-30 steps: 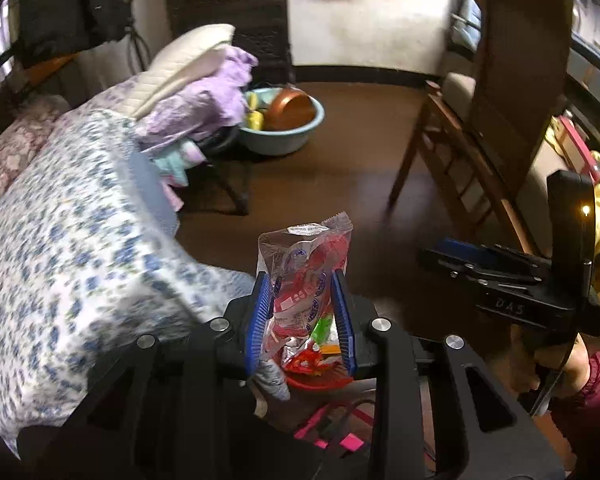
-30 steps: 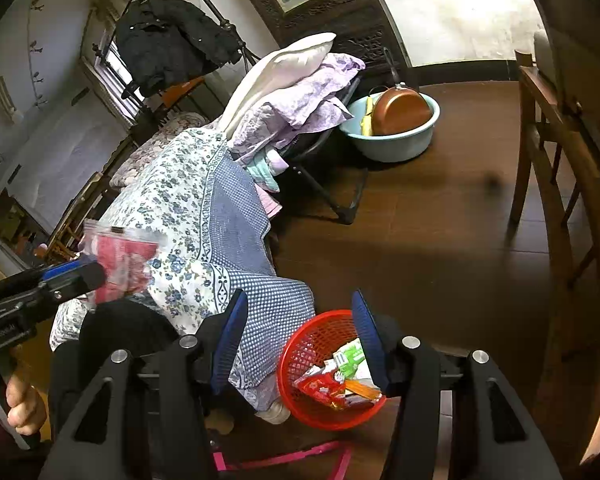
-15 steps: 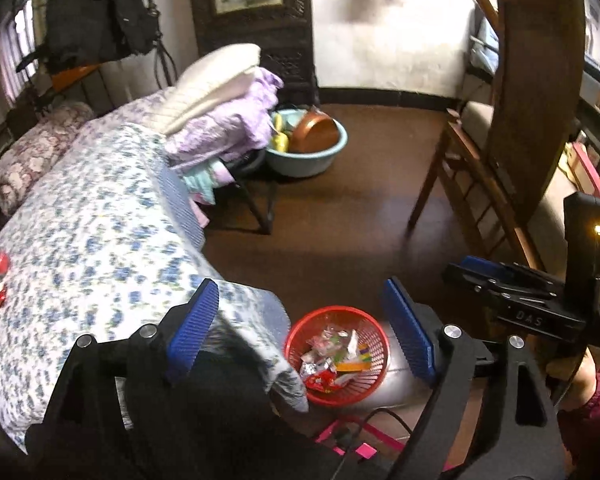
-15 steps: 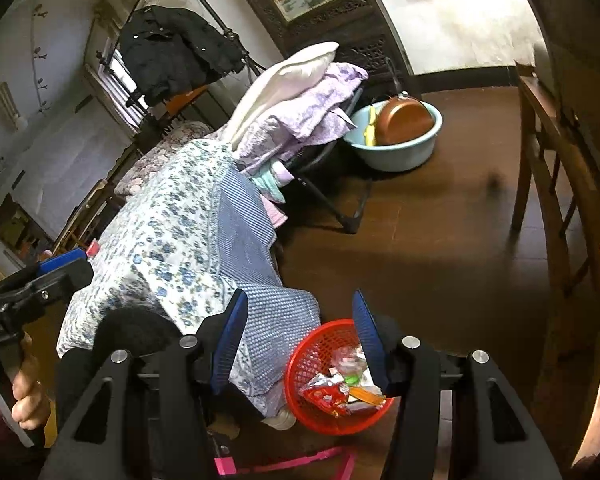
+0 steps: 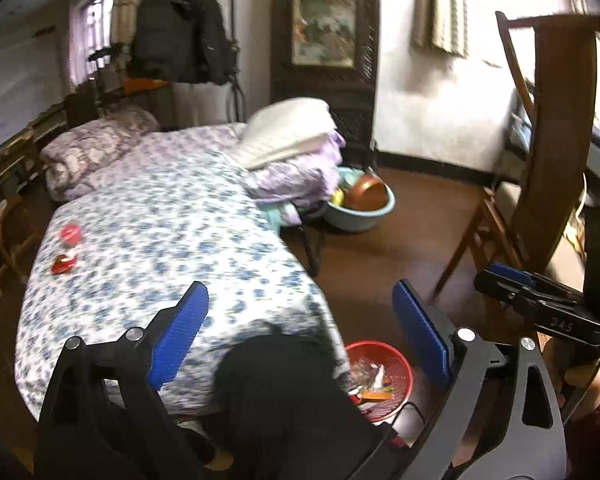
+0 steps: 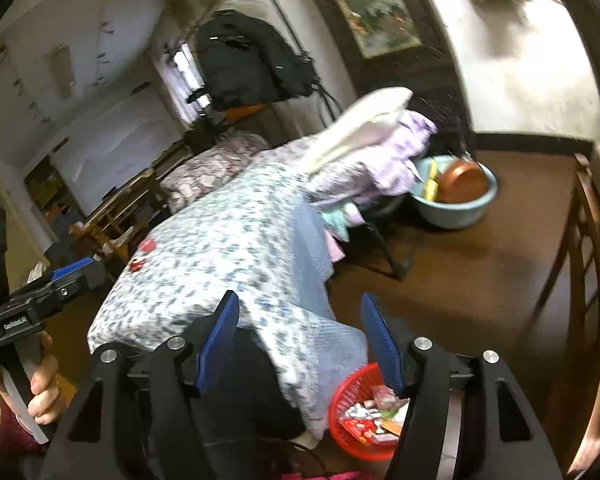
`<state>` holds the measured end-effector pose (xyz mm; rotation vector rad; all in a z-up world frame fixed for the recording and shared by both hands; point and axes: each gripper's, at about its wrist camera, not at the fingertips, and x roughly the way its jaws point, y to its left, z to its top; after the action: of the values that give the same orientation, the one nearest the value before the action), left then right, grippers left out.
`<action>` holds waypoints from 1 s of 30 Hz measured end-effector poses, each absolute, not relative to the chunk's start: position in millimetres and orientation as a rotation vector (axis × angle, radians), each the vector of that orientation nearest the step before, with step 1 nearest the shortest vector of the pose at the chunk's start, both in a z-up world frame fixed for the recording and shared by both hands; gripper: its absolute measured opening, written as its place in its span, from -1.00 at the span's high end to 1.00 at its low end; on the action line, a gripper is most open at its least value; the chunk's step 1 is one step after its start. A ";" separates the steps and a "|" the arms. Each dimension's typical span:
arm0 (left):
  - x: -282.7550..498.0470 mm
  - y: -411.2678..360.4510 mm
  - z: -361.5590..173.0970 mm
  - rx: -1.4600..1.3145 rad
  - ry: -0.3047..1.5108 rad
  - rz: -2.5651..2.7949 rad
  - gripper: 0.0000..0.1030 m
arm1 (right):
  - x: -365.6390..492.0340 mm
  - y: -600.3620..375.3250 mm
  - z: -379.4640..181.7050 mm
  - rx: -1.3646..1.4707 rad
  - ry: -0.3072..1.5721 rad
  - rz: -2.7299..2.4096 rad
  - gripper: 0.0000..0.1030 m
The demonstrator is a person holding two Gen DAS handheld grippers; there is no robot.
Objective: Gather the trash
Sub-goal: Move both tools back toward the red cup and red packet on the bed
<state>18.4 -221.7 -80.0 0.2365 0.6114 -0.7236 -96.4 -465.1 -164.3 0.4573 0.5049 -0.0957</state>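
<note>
A red mesh basket [image 5: 396, 364] holding several snack wrappers [image 5: 370, 380] stands on the floor at the foot of the bed; it also shows in the right wrist view [image 6: 340, 400]. Two red pieces of trash [image 5: 66, 248] lie on the floral bedspread [image 5: 160, 240], far left; they show in the right wrist view [image 6: 142, 256] too. My left gripper [image 5: 300, 336] is open and empty, raised above the bed corner. My right gripper [image 6: 300, 340] is open and empty, above the basket.
Folded bedding and a pillow [image 5: 292, 132] are piled at the bed's far side. A blue basin [image 5: 360, 204] with a copper pot sits on the floor. A wooden chair [image 5: 500, 216] stands at the right. Dark floor lies between.
My left gripper opened and let the snack wrapper drop into the red basket. Both grippers then lifted and tilted up toward the bed.
</note>
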 end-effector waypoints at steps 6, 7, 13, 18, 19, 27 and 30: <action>39.4 -166.7 -74.5 0.144 0.602 -0.652 -0.83 | -71.7 -419.8 -140.5 0.379 0.512 -0.024 -0.40; 46.2 -158.6 -75.4 0.132 0.607 -0.640 -0.83 | -65.7 -412.3 -138.0 0.371 0.515 -0.015 -0.44; 99.5 -121.4 -90.5 0.073 0.657 -0.531 -0.84 | -18.6 -388.7 -136.7 0.424 0.562 0.028 -0.53; 155.9 -92.3 -109.9 0.012 0.724 -0.434 -0.84 | 23.9 -373.1 -136.4 0.438 0.610 0.053 -0.53; 164.8 -86.3 -113.9 0.000 0.734 -0.422 -0.84 | 31.0 -369.7 -136.4 0.437 0.616 0.059 -0.53; 228.3 -59.3 -135.2 -0.035 0.772 -0.306 -0.84 | 98.6 -344.0 -143.3 0.423 0.687 0.096 -0.53; 248.8 -53.8 -141.5 -0.029 0.776 -0.266 -0.84 | 120.6 -335.0 -148.3 0.423 0.712 0.109 -0.53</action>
<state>248.8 -53.8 -141.5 -0.0291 0.7763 -0.2664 120.6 -335.0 -148.3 0.4230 0.7116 0.1090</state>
